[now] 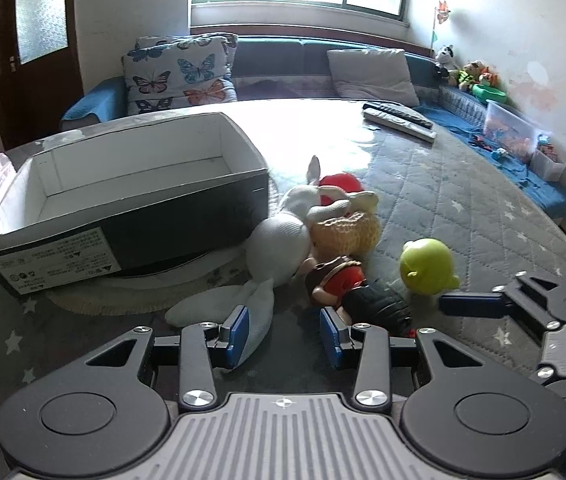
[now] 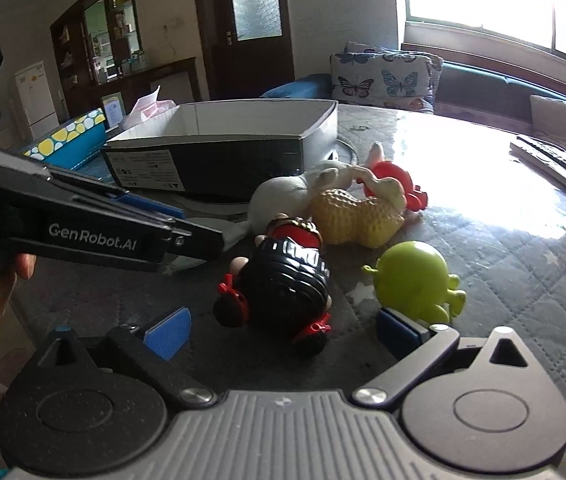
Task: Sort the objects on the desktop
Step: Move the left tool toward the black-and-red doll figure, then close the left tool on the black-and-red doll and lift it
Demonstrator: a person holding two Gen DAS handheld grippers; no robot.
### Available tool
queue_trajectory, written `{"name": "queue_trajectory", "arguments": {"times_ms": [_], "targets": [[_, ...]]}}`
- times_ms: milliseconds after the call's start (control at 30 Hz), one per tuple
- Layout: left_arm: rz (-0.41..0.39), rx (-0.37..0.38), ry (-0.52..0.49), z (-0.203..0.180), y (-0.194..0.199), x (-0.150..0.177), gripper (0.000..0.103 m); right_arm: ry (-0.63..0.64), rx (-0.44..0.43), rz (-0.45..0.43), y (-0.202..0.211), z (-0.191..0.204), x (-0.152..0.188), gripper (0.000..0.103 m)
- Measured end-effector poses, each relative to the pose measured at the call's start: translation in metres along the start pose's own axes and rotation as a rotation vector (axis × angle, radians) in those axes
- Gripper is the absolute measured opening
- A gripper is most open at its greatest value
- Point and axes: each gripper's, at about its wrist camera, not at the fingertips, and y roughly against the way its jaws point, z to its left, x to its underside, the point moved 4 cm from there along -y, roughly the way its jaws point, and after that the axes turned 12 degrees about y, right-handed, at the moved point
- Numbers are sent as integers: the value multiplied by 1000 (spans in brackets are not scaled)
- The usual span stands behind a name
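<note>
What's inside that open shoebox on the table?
The shoebox shows bare white inner walls and a white floor in the left wrist view, with nothing in it. Its near wall hides the closest strip of floor. The toys, such as the white rabbit, lie outside beside it.

Readable lettering: one brand mark only.
"GenRobot.AI" in white on left gripper [image 2: 203, 236] side, at nine o'clock; shoebox label [image 2: 147, 168] print illegible.

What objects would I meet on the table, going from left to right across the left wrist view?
Open cardboard box → white plush rabbit → black-haired doll → green toy → remote controls, far back.
</note>
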Motion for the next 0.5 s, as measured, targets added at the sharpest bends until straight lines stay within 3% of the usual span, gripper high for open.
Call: {"name": "queue_trajectory", "arguments": {"times_ms": [500], "targets": [[112, 139, 67, -8, -14, -14, 42, 3, -61, 13, -19, -1, -10, 81]]}}
